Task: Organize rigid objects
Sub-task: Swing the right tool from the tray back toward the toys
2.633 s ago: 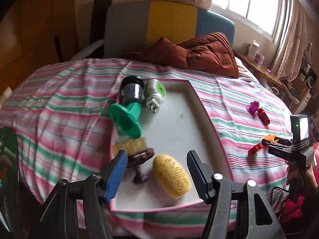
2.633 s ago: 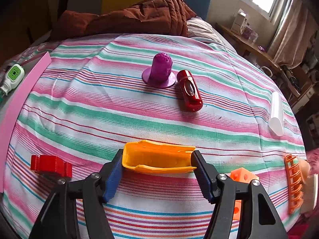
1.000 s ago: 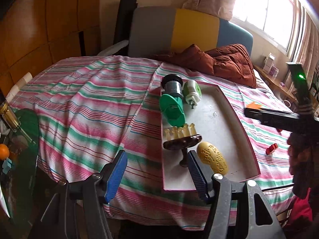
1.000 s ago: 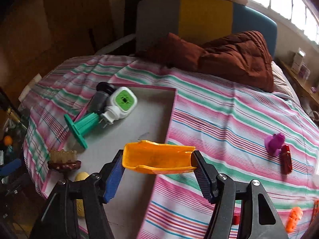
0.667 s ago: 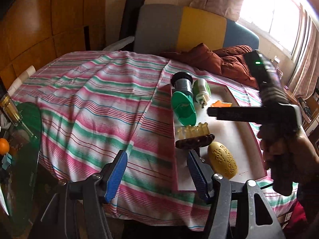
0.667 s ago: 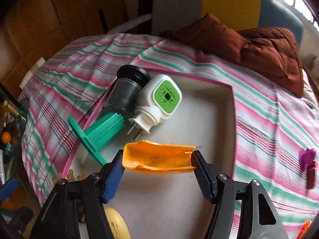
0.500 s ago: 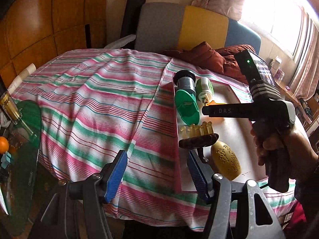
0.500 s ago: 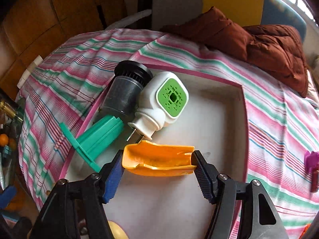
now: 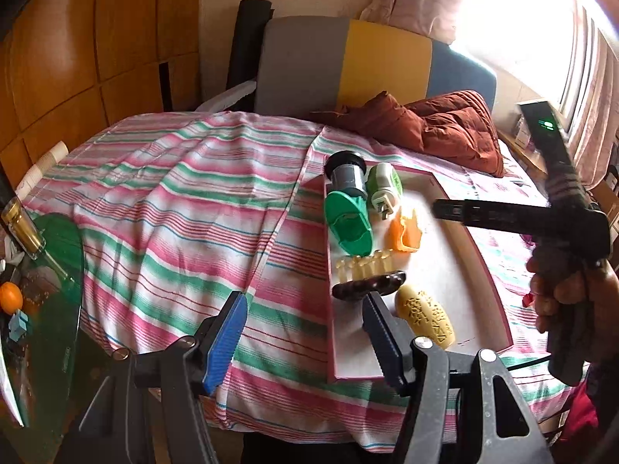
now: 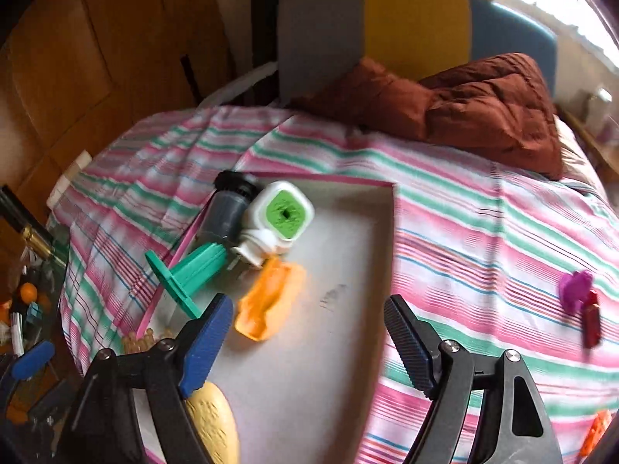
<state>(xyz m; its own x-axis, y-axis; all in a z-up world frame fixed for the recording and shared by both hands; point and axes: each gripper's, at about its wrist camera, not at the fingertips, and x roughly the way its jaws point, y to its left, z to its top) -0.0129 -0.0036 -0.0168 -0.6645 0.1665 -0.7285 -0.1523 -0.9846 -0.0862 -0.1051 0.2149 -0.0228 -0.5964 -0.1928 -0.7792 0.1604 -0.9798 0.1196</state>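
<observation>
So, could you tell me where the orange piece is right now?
The orange piece lies in the tray, just below the white plug and right of the green part; the open right gripper no longer holds it.

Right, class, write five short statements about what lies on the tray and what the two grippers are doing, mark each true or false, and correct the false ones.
1. The orange piece lies on the tray. True.
2. The right gripper grips the orange piece. False: its jaws have just been opening, with nothing between them.
3. The purple piece is on the tray. False: it lies on the striped cloth.
4. The left gripper is open and holds nothing. True.
5. The white and green plug lies beside the orange piece. True.
</observation>
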